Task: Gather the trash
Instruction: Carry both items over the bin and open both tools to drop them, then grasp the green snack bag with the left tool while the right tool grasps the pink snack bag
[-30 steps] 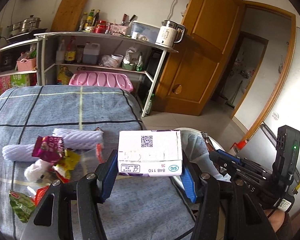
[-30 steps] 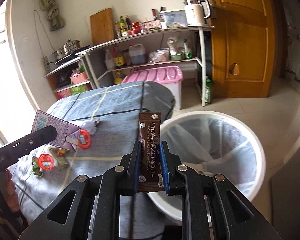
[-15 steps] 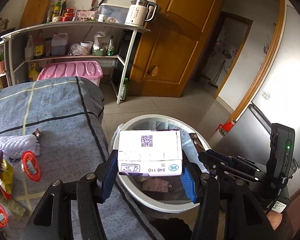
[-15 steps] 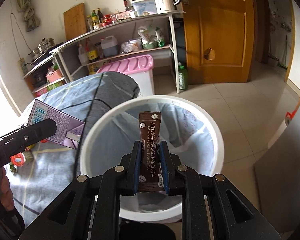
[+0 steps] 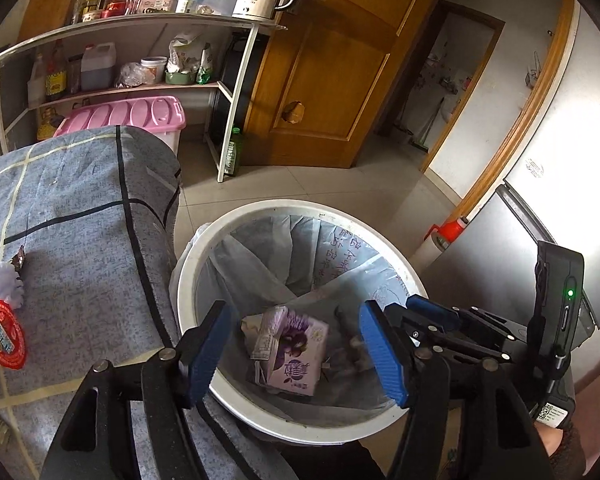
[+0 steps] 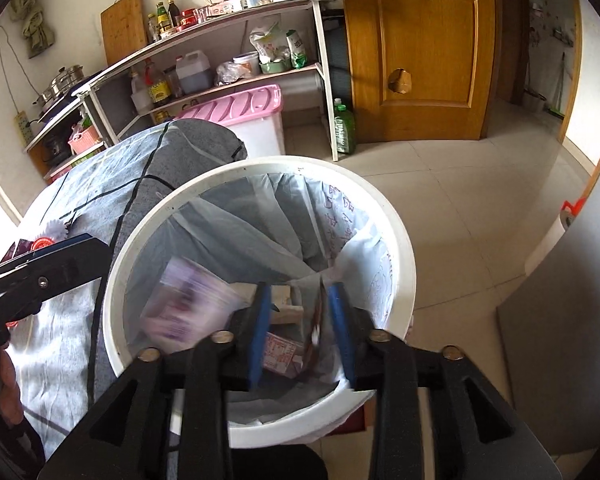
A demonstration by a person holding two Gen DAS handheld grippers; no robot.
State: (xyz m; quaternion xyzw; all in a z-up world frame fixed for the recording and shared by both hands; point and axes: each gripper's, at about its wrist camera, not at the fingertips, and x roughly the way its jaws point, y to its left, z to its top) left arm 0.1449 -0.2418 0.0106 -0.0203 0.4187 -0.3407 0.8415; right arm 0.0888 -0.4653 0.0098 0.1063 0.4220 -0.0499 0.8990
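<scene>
Both grippers hang over the round white plastic bin lined with a pale blue bag, which stands on the tiled floor hard against the edge of the grey-blue checked cloth-covered table; the wooden door and metal shelf rack stand well apart behind it. The left gripper has its jaws opening with nothing pressed between the blue pads, and the purple drink carton lies loose inside the bin. The right gripper is likewise opening, the dark brown sachet blurred just beside its right pad, while a red round lid remains on the table.
</scene>
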